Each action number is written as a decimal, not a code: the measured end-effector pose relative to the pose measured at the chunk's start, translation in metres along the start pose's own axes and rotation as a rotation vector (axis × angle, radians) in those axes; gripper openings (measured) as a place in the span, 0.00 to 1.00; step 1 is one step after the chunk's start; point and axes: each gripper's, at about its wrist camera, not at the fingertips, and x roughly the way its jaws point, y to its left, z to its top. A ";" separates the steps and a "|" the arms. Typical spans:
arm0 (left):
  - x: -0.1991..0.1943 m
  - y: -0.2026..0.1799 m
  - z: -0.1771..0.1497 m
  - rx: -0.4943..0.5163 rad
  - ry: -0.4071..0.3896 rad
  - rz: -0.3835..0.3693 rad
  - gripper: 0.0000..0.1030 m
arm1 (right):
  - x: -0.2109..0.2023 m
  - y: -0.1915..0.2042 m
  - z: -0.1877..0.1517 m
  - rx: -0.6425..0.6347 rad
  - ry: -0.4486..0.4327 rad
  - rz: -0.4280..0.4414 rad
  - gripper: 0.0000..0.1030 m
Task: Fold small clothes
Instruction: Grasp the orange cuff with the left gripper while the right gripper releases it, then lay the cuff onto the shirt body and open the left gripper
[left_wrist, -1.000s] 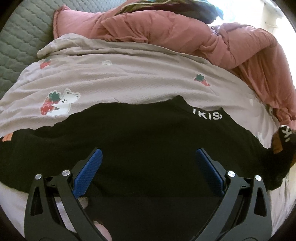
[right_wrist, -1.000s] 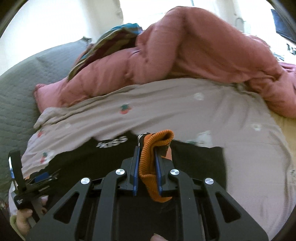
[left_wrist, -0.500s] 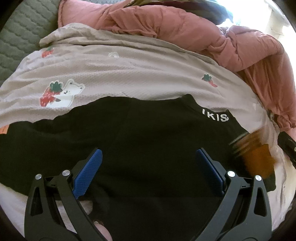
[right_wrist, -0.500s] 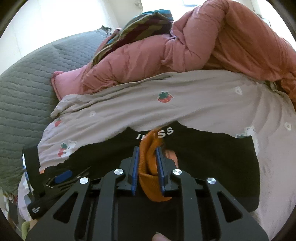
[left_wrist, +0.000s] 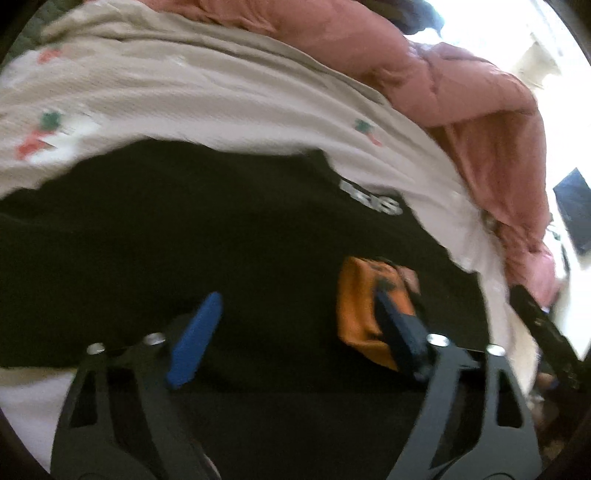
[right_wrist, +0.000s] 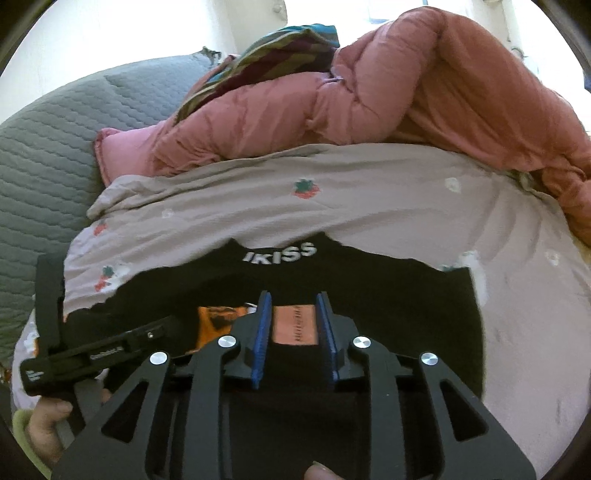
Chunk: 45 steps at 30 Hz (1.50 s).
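Now my right tongs (right_wrist: 293, 334) had just been opening; a pinkish patch on the black top (right_wrist: 406, 314) showed in the narrow gap, and I couldn't tell whether the pads touched it. My left tongs (left_wrist: 295, 328) had just been closing, jaws apart over the top, gripping nothing, one finger crossing the orange cuff (left_wrist: 360, 314). The top lay flat on the strawberry sheet (right_wrist: 369, 206) of the bed, near a pink duvet (right_wrist: 424, 92).

Left wrist view is motion-blurred; the black garment (left_wrist: 184, 240) runs off at nine o'clock, its white lettering (left_wrist: 371, 197) unreadable.
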 end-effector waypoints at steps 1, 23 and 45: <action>0.003 -0.004 -0.003 -0.001 0.016 -0.037 0.64 | -0.002 -0.005 -0.002 0.000 -0.005 -0.018 0.26; 0.007 -0.049 -0.018 0.223 -0.067 0.002 0.09 | -0.007 -0.064 -0.019 0.071 0.017 -0.131 0.29; -0.057 0.012 0.014 0.087 -0.188 0.120 0.12 | 0.001 -0.060 -0.028 0.058 0.068 -0.117 0.35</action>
